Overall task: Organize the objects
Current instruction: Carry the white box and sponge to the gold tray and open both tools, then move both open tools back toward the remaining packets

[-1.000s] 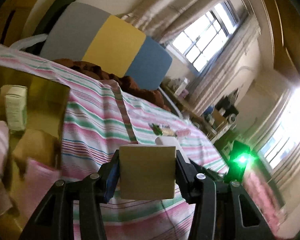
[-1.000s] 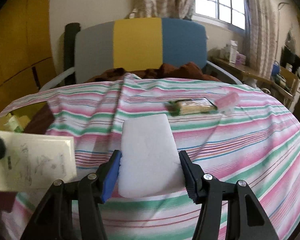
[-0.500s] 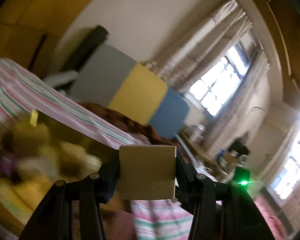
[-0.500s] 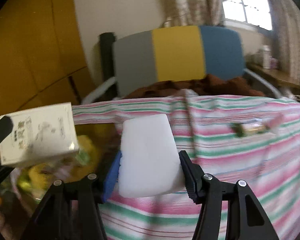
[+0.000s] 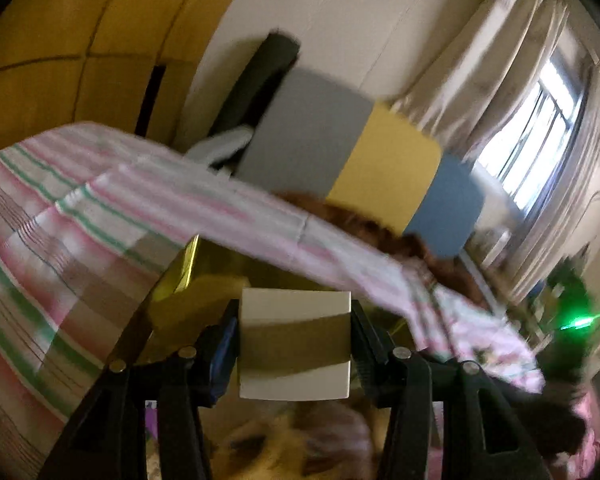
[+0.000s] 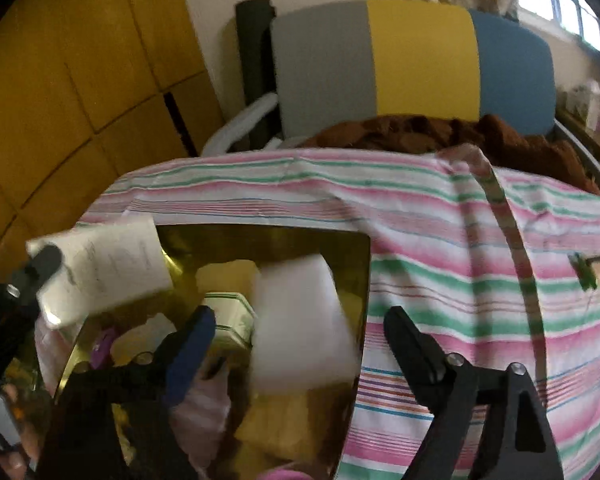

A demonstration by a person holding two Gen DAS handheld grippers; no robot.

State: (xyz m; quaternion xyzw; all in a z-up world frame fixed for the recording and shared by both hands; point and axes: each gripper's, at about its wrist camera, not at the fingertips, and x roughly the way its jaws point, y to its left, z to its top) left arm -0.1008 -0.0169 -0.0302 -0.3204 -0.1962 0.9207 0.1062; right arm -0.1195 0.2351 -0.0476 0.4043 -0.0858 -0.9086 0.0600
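White sponge block [image 6: 300, 320] loose between opening right gripper [image 6: 296, 344] jaws, over gold bin [image 6: 364, 280]; left gripper [image 5: 294, 344] clenched on cream box [image 5: 294, 344]; packet [image 6: 594, 272] left on striped cloth [image 6: 480, 240].

No readable text anywhere. Faint grey print and line drawings on the face of the white rectangular cardboard box [image 6: 104, 270], just left of the shiny gold-walled bin [image 6: 364, 280], too blurred to make out. Green-striped carton [image 6: 230, 322] inside the bin: markings illegible.
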